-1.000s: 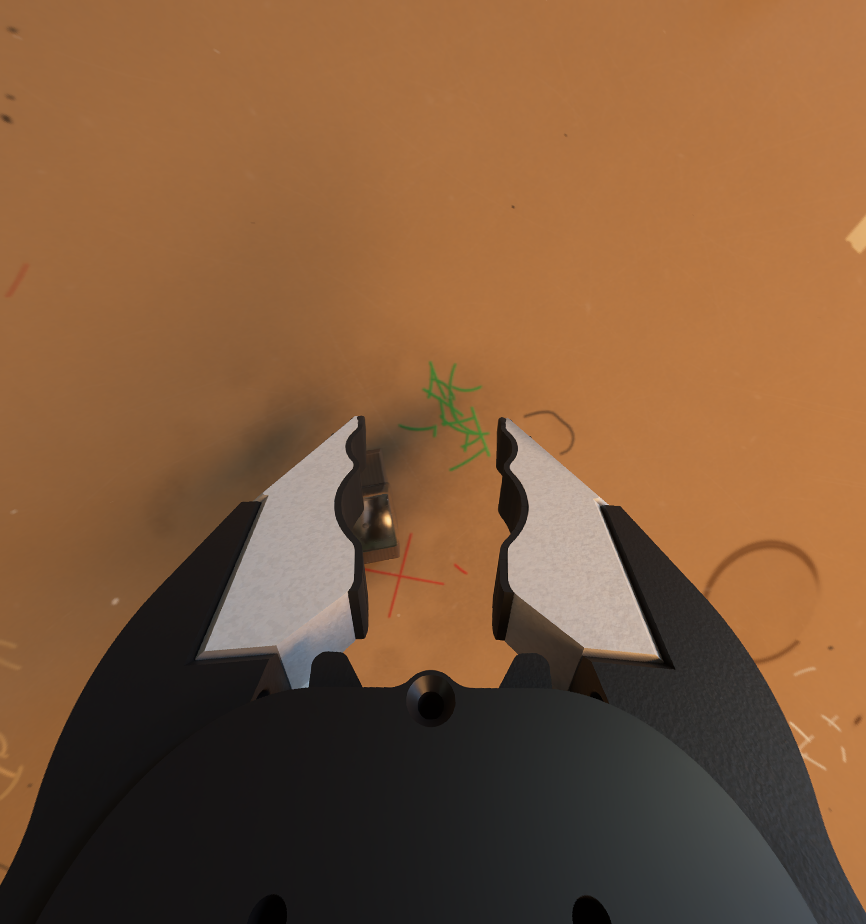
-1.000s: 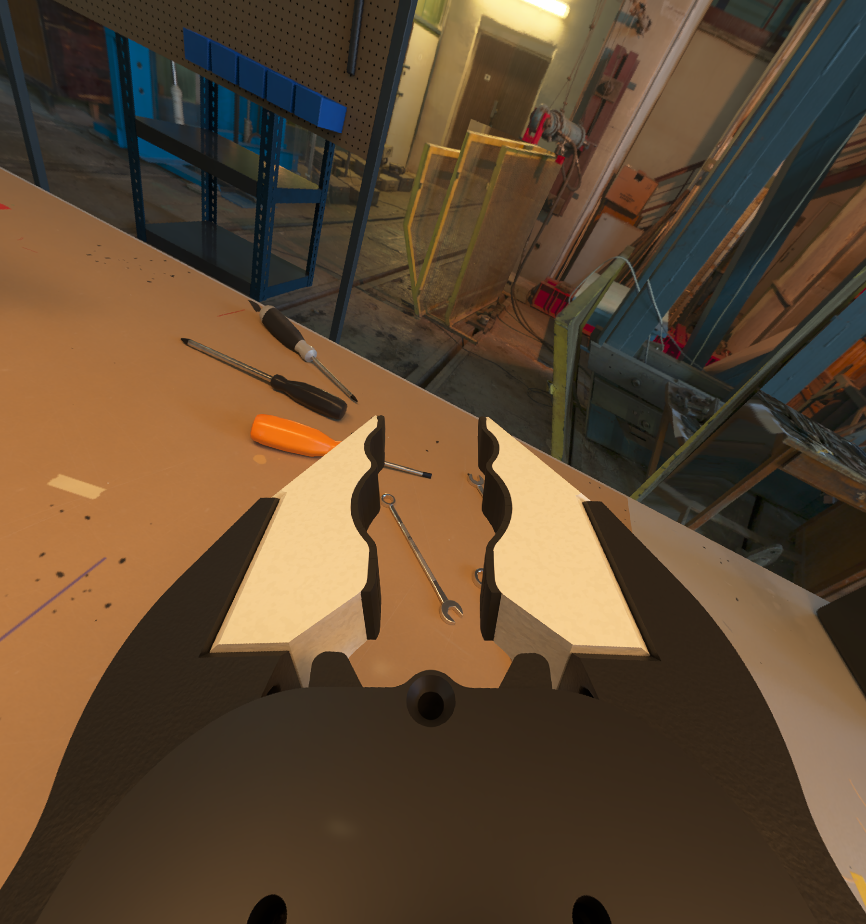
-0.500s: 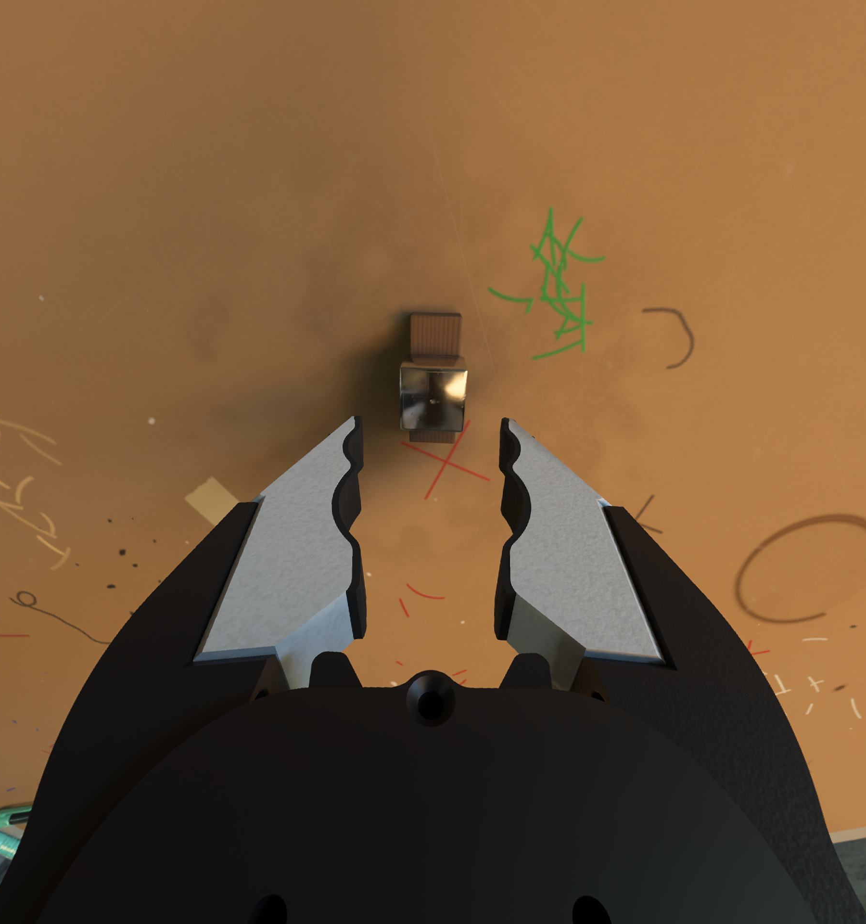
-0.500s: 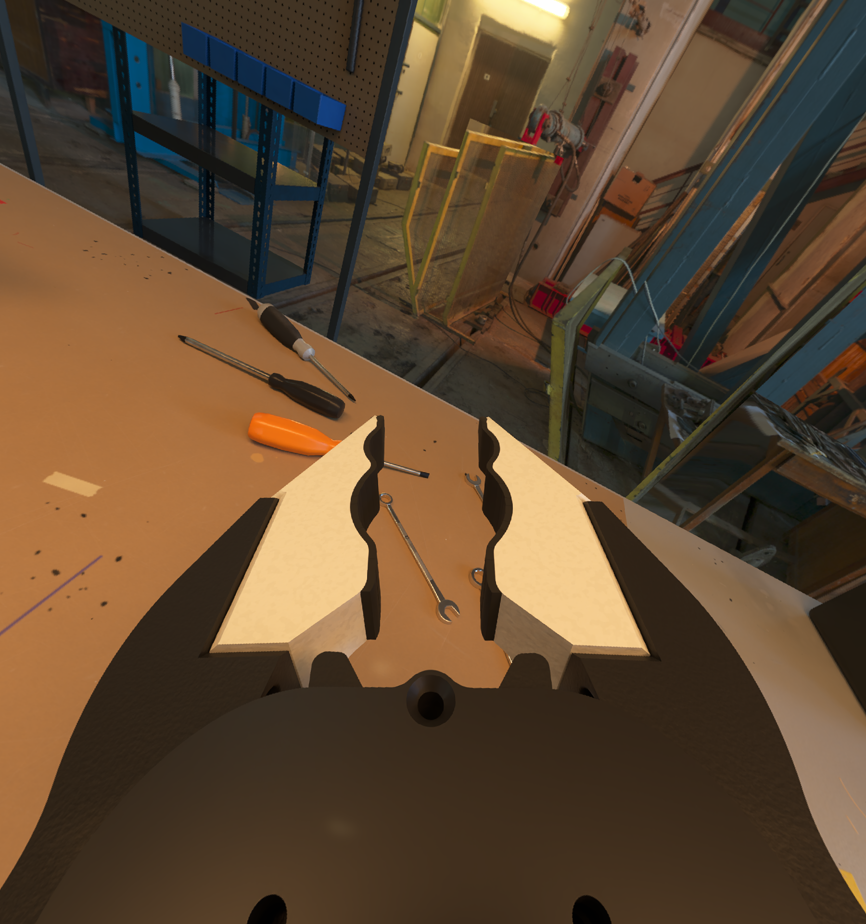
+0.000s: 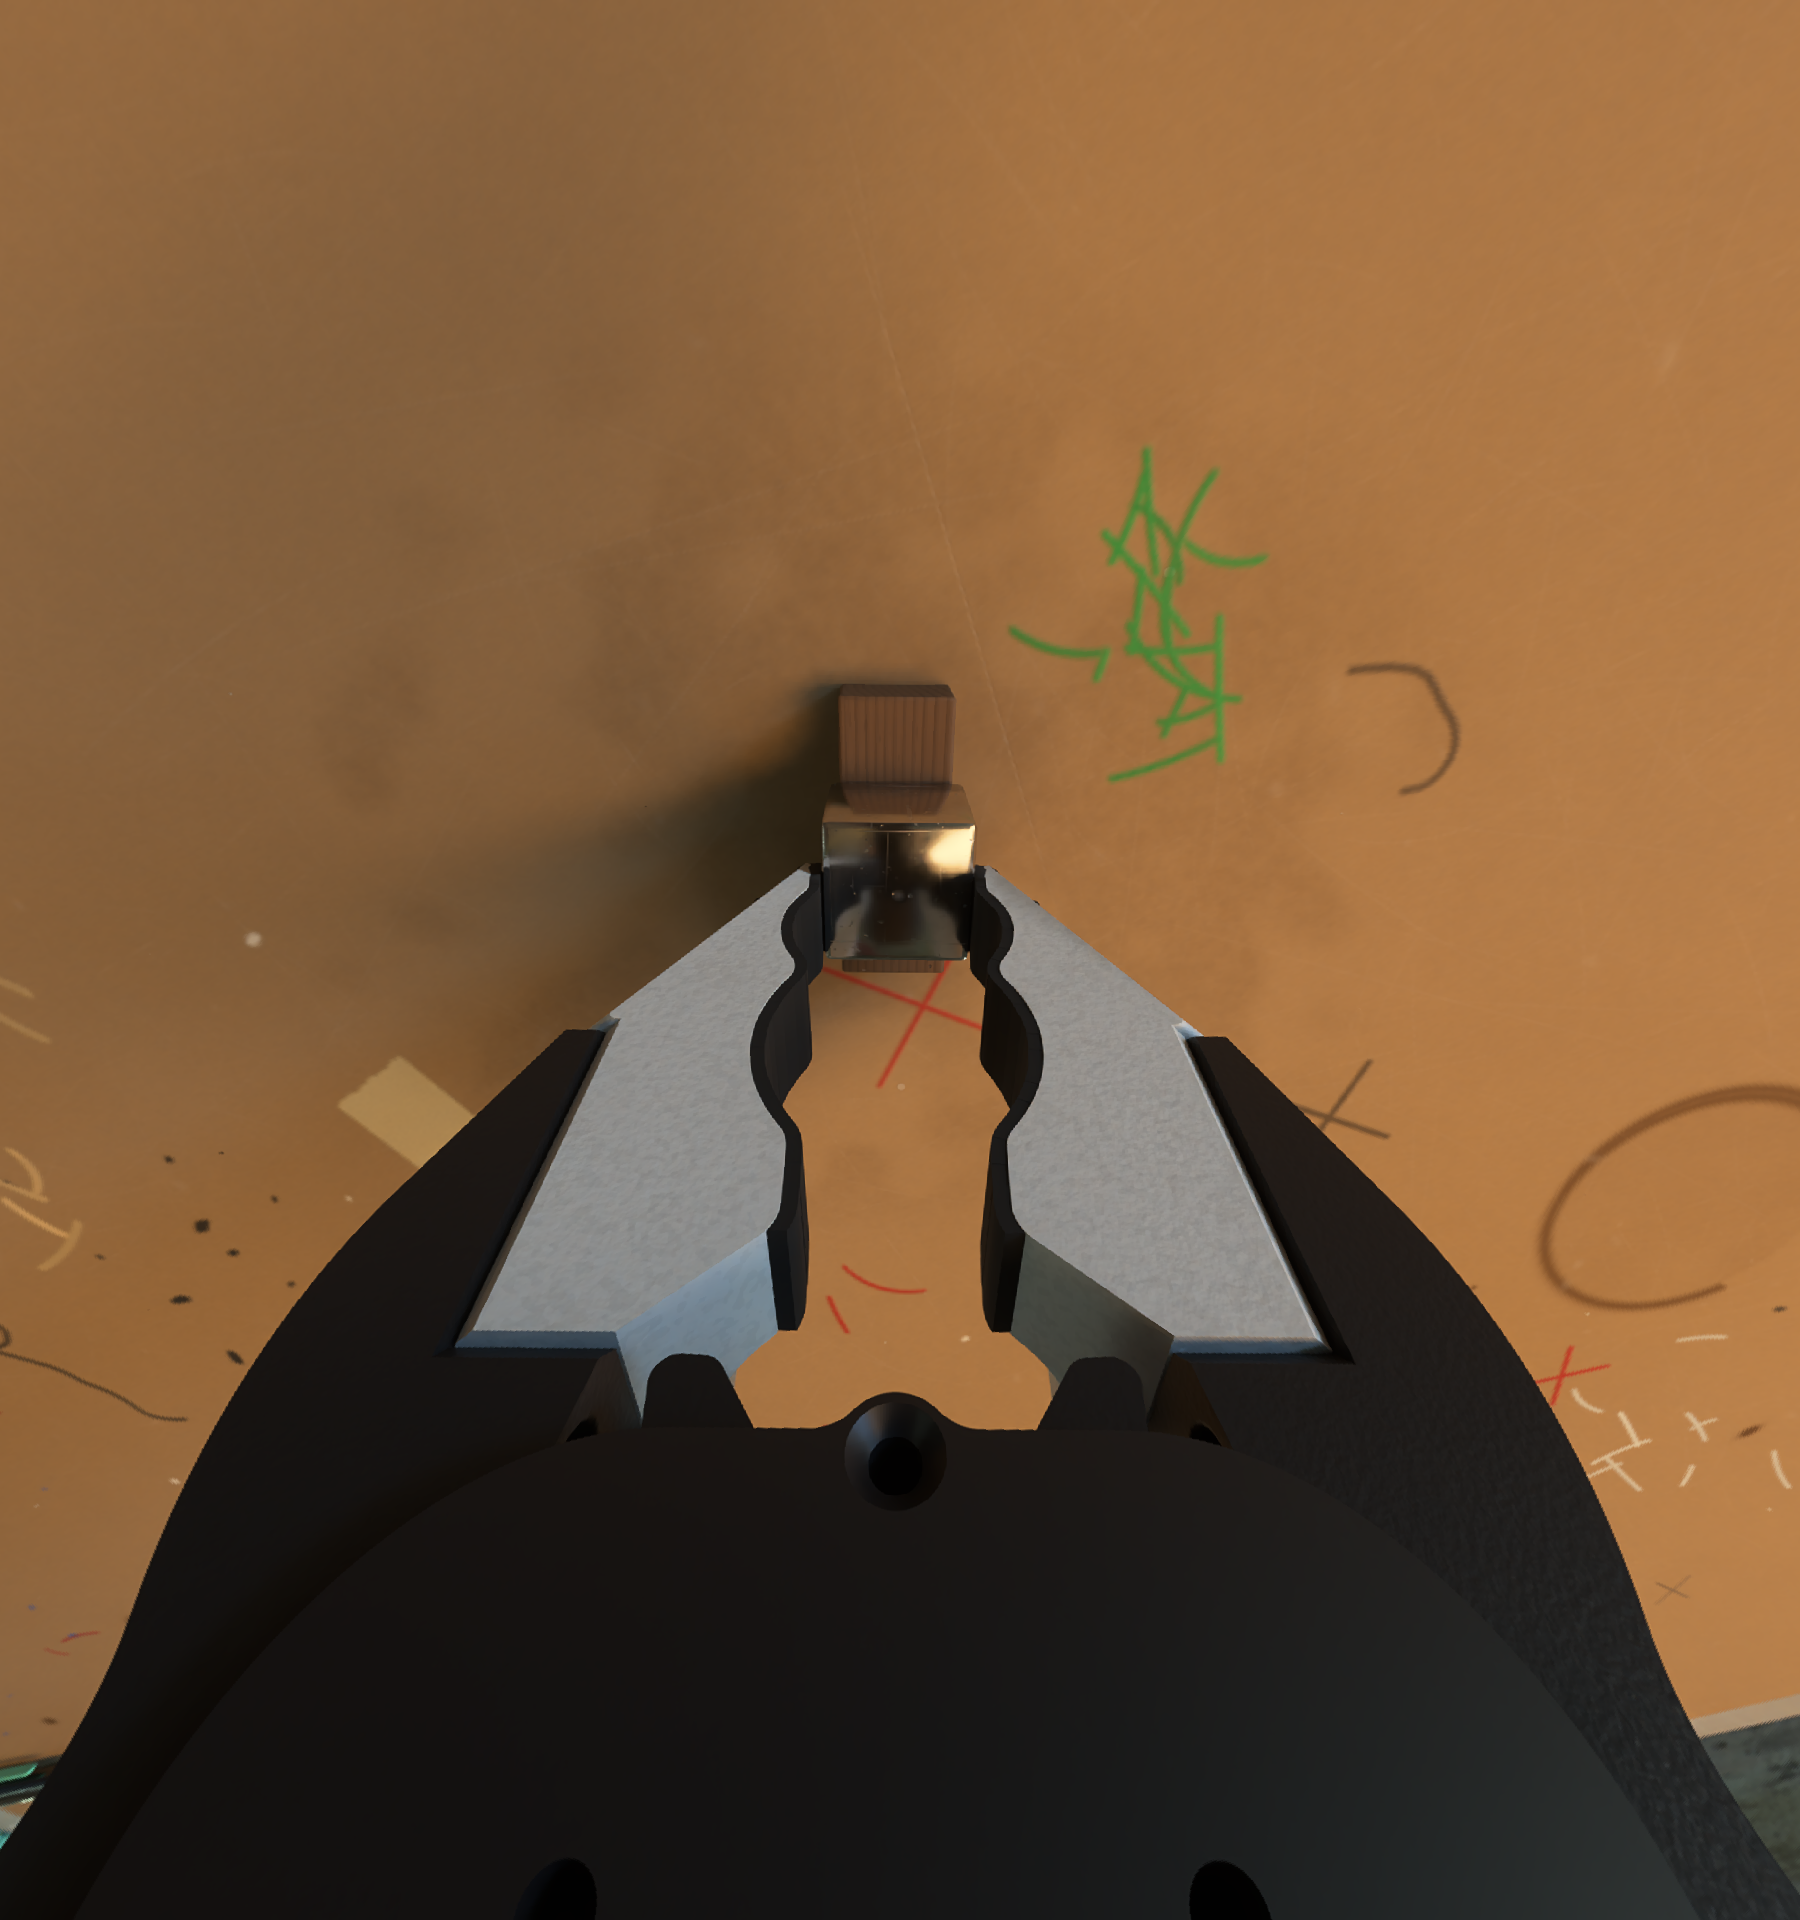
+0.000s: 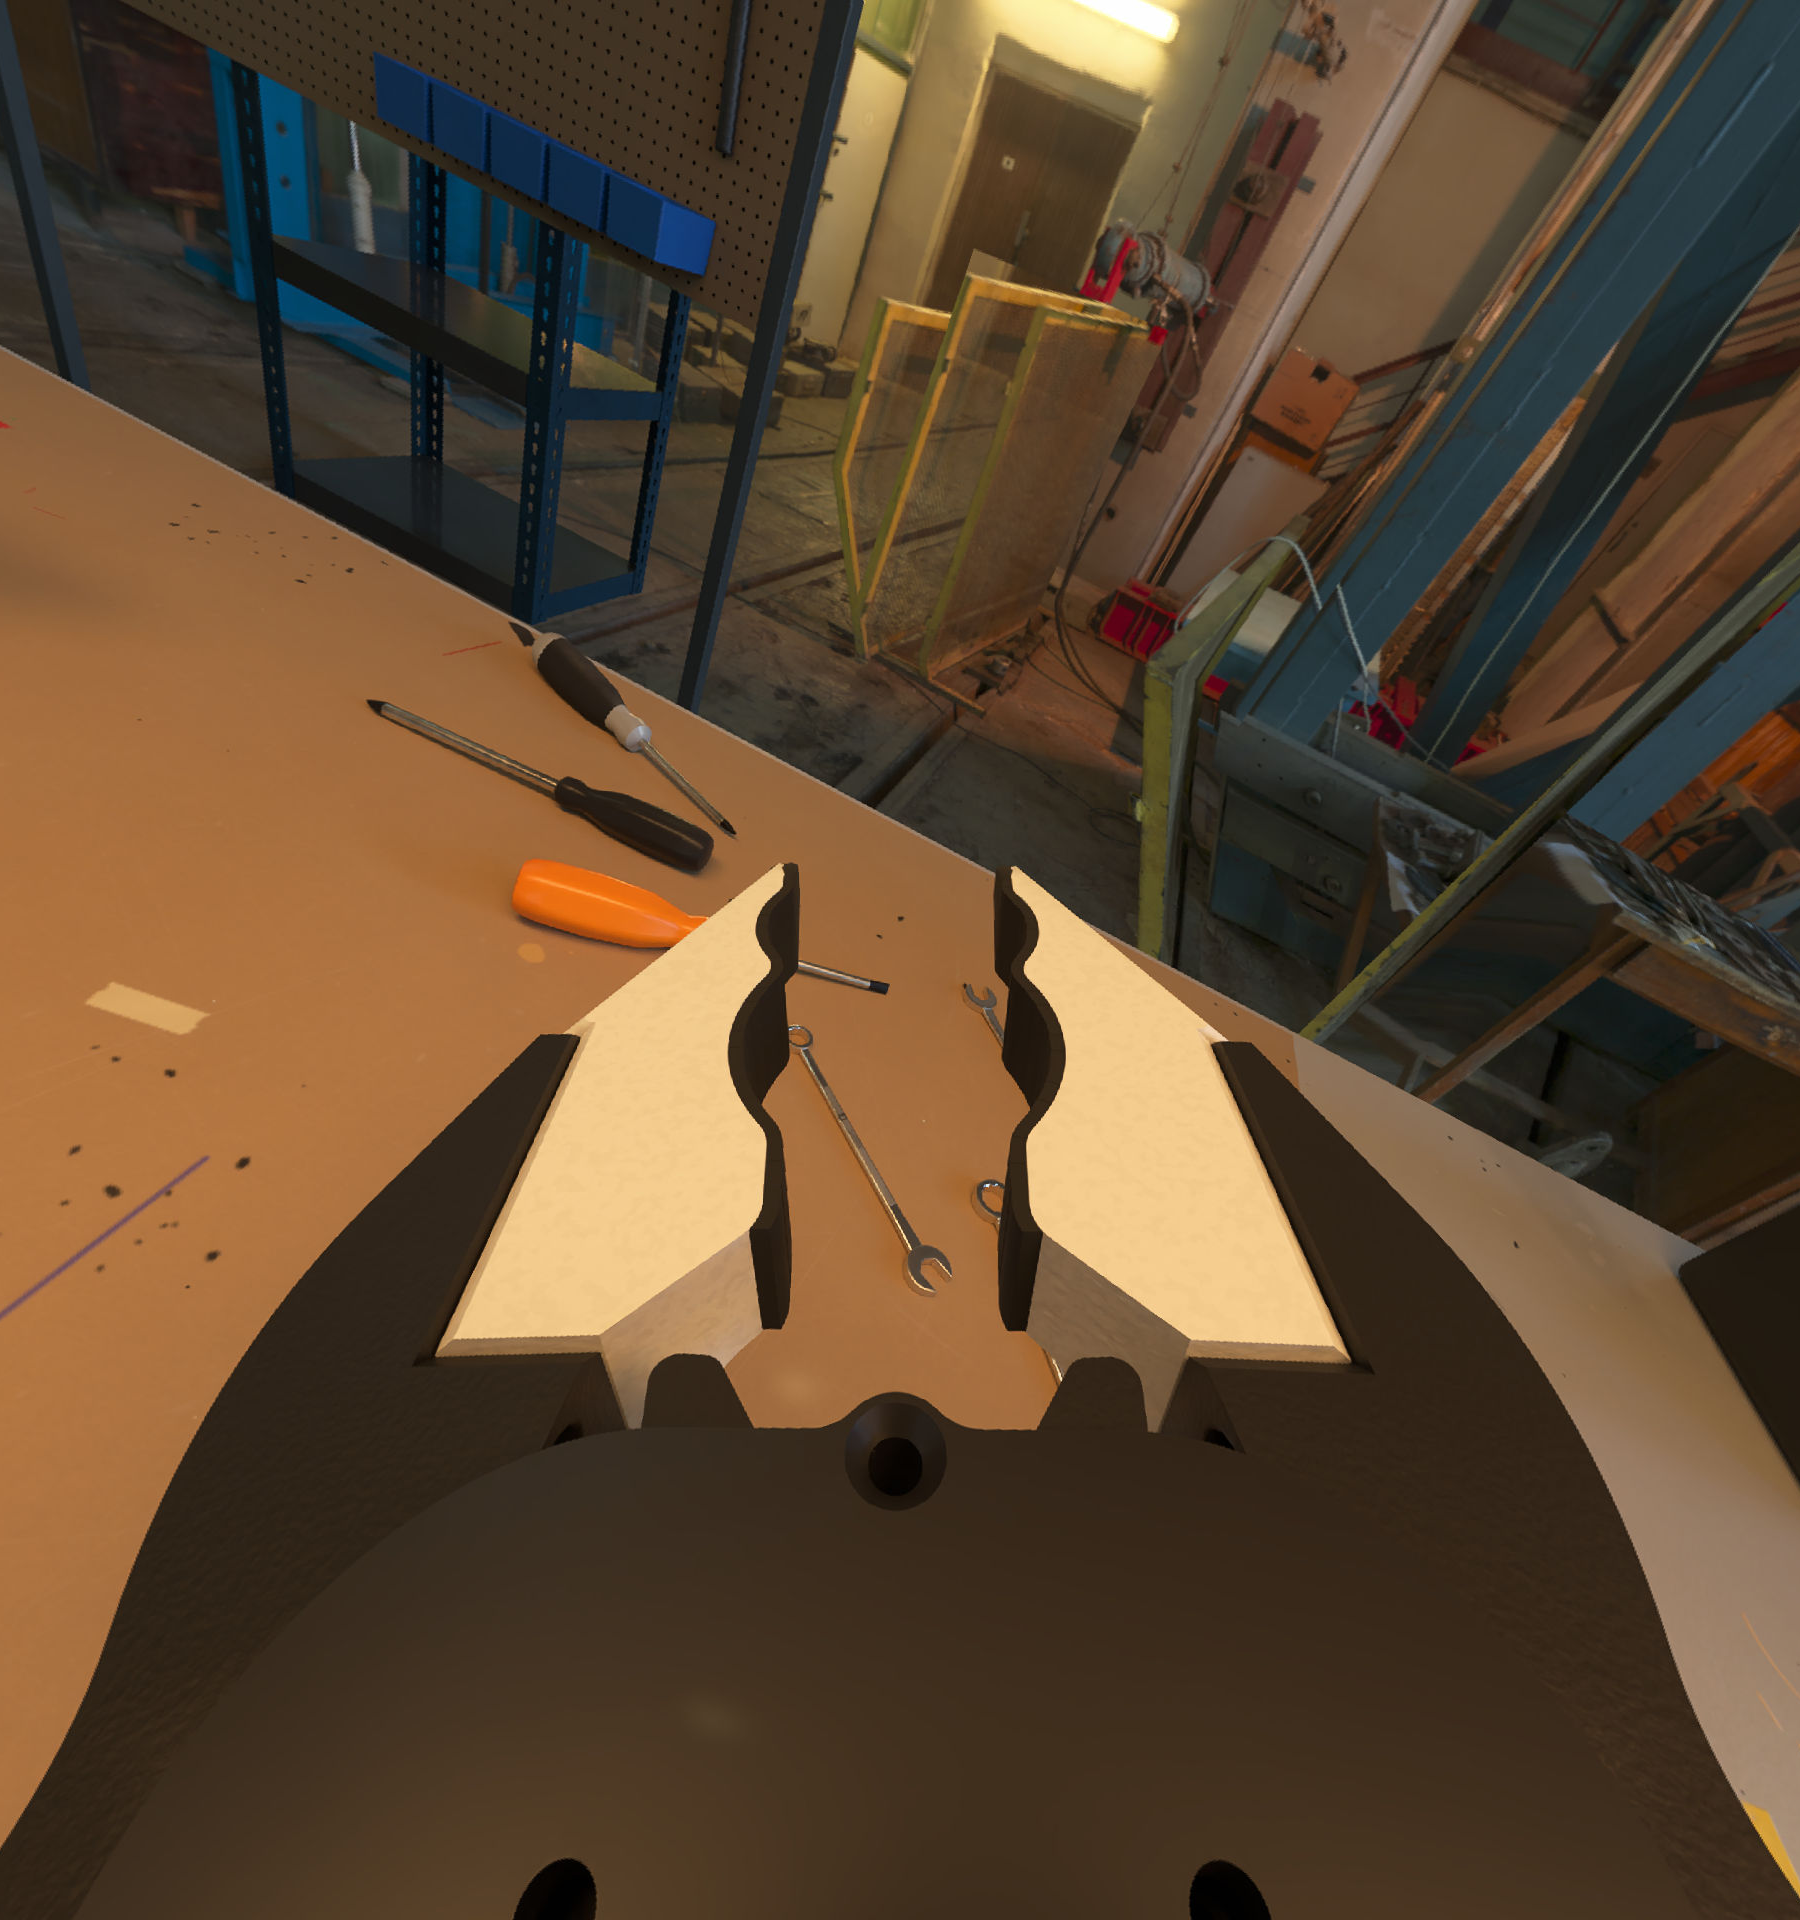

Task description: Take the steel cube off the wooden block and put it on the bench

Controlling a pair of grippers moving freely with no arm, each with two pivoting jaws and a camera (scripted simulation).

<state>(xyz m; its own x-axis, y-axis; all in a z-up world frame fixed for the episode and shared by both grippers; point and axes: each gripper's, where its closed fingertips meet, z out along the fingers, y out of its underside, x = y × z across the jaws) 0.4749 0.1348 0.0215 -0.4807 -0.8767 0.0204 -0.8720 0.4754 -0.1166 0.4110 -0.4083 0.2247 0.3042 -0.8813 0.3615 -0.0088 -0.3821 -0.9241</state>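
The left claw [image 5: 897, 914] pointed down at the bench [image 5: 460, 416], and its two tips pressed against opposite sides of the cube [image 5: 897, 888], which filled the gap between them. The jaws stood only as far apart as the cube was wide. The shiny cube sat above the block [image 5: 895, 736], whose brown ribbed face showed past the cube's far edge, with a thin strip of the same wood under the near edge. Whether the cube rested on the block or hung just clear of it could not be told from this angle. A green scribble [image 5: 1166, 623] marked the bench to the right of the block, a red cross [image 5: 917, 1013] lay between the claw's fingers just short of the cube, and a dark ring [image 5: 1696, 1195] stained the surface farther right.

The right claw [image 6: 897, 894] hung over another part of the bench [image 6: 200, 831], its jaws parted with nothing between them. Past its tips lay two black screwdrivers [image 6: 626, 816] and an orange one [image 6: 595, 904] to the left. A thin spanner [image 6: 865, 1153] showed on the bench through the gap between the fingers. Beyond the bench edge stood a blue rack [image 6: 543, 364] under a pegboard [image 6: 460, 62].
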